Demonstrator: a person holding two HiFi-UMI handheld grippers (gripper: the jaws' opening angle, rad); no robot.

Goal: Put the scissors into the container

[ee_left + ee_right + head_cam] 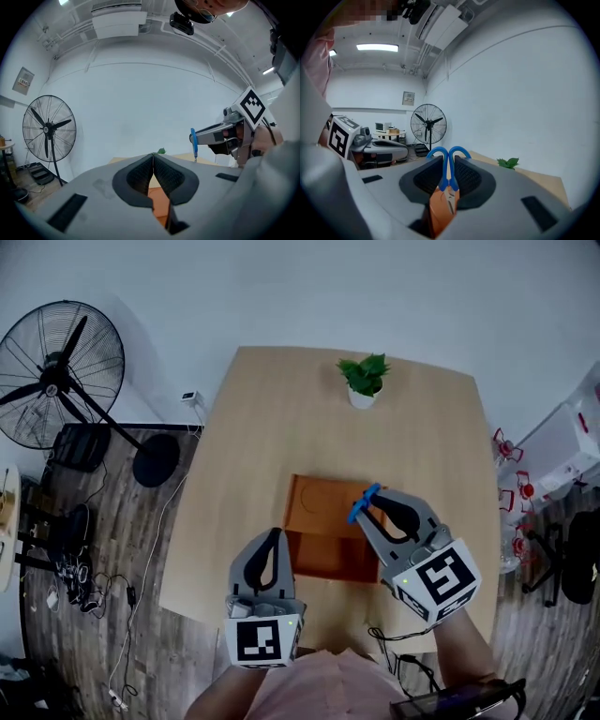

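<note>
Head view first: what sits nearest, going by the container (317, 504)?
The left gripper (275, 536), at its near left edge, jaws pressed together on nothing.
And beyond that?
Over its far right part, the right gripper (371, 499) is clamped on the scissors (363, 504).
How do they lie?
Roughly upright: blue handles above the jaws, blades pointing down at the container. Lowering looks the likely move.

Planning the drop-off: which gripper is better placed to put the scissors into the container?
Right. The right gripper is shut on the blue-handled scissors and hangs over the orange container. The left gripper is shut on nothing.
</note>
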